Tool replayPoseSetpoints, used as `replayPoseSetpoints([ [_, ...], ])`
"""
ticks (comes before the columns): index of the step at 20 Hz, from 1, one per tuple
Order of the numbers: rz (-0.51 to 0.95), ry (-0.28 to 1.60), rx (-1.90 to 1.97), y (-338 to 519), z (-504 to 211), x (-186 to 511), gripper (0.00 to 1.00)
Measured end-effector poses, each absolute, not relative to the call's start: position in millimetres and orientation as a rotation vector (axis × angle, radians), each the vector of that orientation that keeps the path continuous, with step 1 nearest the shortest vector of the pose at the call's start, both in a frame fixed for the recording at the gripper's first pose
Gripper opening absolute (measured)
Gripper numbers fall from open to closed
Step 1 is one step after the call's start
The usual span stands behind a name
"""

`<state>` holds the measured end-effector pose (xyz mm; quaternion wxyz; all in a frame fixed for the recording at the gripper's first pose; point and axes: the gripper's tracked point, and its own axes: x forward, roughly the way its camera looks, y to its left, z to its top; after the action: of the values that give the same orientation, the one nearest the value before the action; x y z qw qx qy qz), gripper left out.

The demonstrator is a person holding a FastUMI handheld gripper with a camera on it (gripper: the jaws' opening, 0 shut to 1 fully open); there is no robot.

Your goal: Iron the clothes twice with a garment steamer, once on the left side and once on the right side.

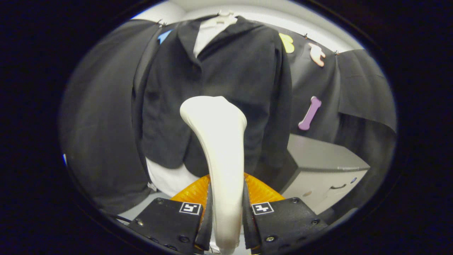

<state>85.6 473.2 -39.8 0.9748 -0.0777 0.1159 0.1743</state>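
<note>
From the camera riding on my tool, I see both fingers clenched on the handle of the garment steamer, one pressing each flank of it. The steamer rises straight out from between them, a smooth, glossy, cream-white plastic body that starts slim at the grip and flares into a broad rounded head ahead of the fingers. Behind the handle, close to the fingers, an orange ribbed part fans out to both sides; I cannot tell what it is.

Just beyond the steamer head hangs the black jacket, a soft matte cloth with lapels, on a pale hanger over a white shirt that shows at the collar and below the hem. The head faces the lower front; I cannot tell whether it touches the cloth.

I judge the steamer rigid, fairly light and slippery, so the narrow waist where I hold it is the right place. The jacket will likely give and swing under pressure.

Beyond, right of the jacket, stands a grey box-like cabinet.
</note>
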Motion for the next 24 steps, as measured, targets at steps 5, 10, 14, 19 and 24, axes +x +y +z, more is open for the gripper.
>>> replayPoseSetpoints([
  [5, 0.424, -0.051, -0.065, 509, 87, 84, 0.39],
  [10, 0.484, -0.261, -0.029, 557, 163, 89, 0.39],
  [14, 0.523, -0.358, -0.036, 600, 200, 104, 0.39],
  [19, 0.516, -0.467, -0.063, 641, 243, 125, 0.39],
  [24, 0.466, -0.539, -0.107, 669, 271, 141, 0.39],
])
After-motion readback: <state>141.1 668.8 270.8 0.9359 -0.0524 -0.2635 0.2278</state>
